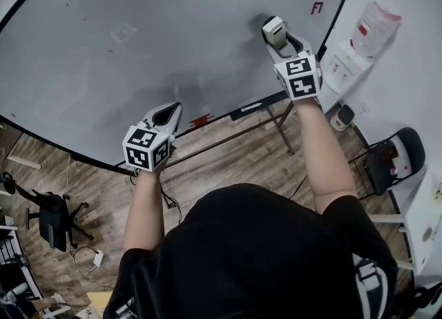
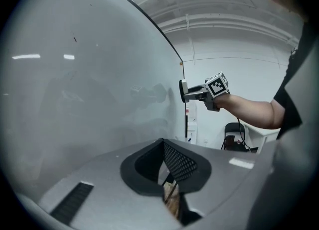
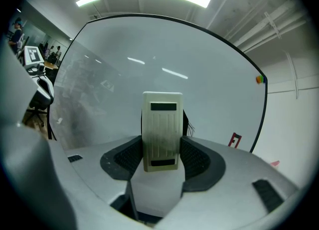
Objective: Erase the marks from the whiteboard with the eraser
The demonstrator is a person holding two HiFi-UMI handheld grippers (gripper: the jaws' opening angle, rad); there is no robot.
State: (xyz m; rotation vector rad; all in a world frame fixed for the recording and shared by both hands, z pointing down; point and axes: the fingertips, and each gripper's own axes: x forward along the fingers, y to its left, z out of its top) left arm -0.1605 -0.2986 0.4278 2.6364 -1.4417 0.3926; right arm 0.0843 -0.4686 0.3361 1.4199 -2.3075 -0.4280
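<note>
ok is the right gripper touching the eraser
Touching. The right gripper view shows the eraser clamped between the right gripper's jaws, with both pads pressed against its sides.

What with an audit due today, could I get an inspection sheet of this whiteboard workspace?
Surface: whiteboard mostly clean; faint smudges, red mark near right edge.
Job's things: eraser upright, against the board.
Clutter: small red item at board's lower edge.
Grippers: right gripper shut on the eraser; left gripper shut, empty.
Cables: loose cable with white adapter on the floor.
Surroundings: office chair, folding chair, water dispenser.
</note>
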